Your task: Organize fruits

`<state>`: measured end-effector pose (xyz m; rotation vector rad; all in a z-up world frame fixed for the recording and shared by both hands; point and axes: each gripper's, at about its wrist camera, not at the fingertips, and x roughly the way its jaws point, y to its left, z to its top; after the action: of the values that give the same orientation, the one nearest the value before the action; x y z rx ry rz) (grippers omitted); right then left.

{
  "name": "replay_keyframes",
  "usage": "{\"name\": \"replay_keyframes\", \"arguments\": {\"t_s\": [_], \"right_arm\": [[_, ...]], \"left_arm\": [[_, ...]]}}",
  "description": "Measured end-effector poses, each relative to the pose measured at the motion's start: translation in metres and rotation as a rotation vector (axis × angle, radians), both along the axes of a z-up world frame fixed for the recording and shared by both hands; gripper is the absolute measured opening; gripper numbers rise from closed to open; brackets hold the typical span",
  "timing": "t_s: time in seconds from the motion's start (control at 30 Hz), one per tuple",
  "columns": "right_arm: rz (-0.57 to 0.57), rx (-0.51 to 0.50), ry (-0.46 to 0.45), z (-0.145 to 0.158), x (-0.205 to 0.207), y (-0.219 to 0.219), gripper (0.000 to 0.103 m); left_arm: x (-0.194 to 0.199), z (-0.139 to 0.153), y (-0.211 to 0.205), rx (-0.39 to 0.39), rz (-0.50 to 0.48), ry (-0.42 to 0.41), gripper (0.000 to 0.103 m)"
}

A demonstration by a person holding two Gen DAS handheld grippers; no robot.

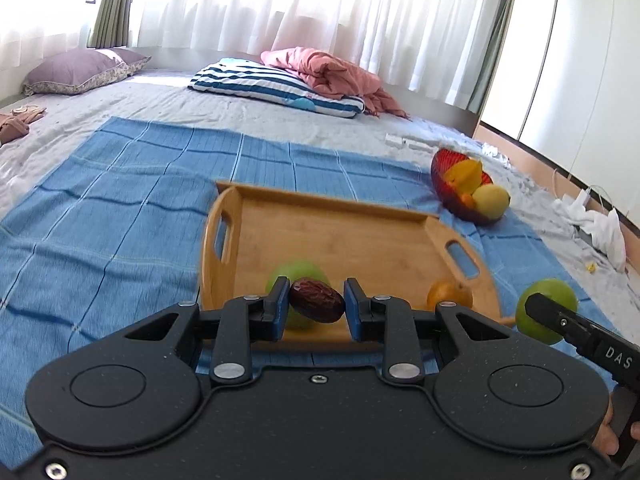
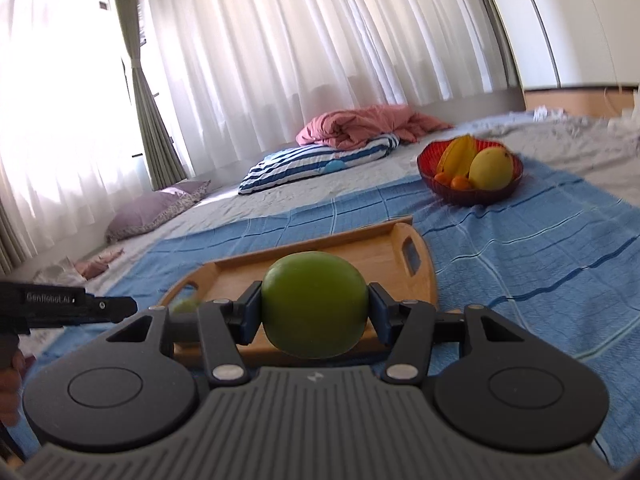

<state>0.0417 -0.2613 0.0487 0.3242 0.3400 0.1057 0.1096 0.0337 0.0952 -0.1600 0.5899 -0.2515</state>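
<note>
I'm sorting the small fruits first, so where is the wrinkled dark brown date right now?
In the left wrist view, the wrinkled dark brown date is pinched in the left tongs, above the near edge of the wooden handled tray, in front of a green apple.

Bright daylight through sheer white curtains [image 1: 320,12], olive drapes [image 2: 156,120] at the window edges. Grey bedsheet [image 1: 160,100] under a blue checked cloth [image 1: 140,200]. Striped pillow [image 1: 276,88], crumpled pink blanket [image 1: 332,72], purple pillow [image 1: 80,70] at far side. White wardrobe doors [image 1: 580,80] on right.
</note>
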Motion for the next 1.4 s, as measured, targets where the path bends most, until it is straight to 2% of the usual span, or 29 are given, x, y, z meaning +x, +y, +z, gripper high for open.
{"name": "replay_keyframes", "arguments": {"t_s": [0.27,0.43,0.53,0.73,0.87,1.13,1.4], "right_arm": [[0.010,0.006,0.006,0.023,0.034,-0.006,0.058],[0.012,0.032,0.029,0.032,0.060,-0.012,0.058],[0.015,0.026,0.053,0.033,0.075,-0.012,0.058],[0.030,-0.054,0.129,0.028,0.111,-0.005,0.058],[0.055,-0.086,0.196,0.024,0.137,-0.001,0.058],[0.054,-0.117,0.324,0.007,0.175,0.007,0.058],[0.066,-0.149,0.381,-0.005,0.195,0.019,0.058]], "left_arm": [[0.032,0.022,0.002,-0.025,0.000,0.001,0.027],[0.058,0.027,-0.002,-0.017,0.003,0.032,0.027],[0.077,0.023,-0.004,-0.014,0.006,0.065,0.027],[0.125,0.007,-0.005,-0.045,0.015,0.185,0.027],[0.149,-0.004,-0.011,-0.020,0.018,0.238,0.027],[0.175,-0.023,-0.023,-0.009,0.032,0.303,0.028],[0.190,-0.039,-0.030,0.041,0.044,0.342,0.028]]}}
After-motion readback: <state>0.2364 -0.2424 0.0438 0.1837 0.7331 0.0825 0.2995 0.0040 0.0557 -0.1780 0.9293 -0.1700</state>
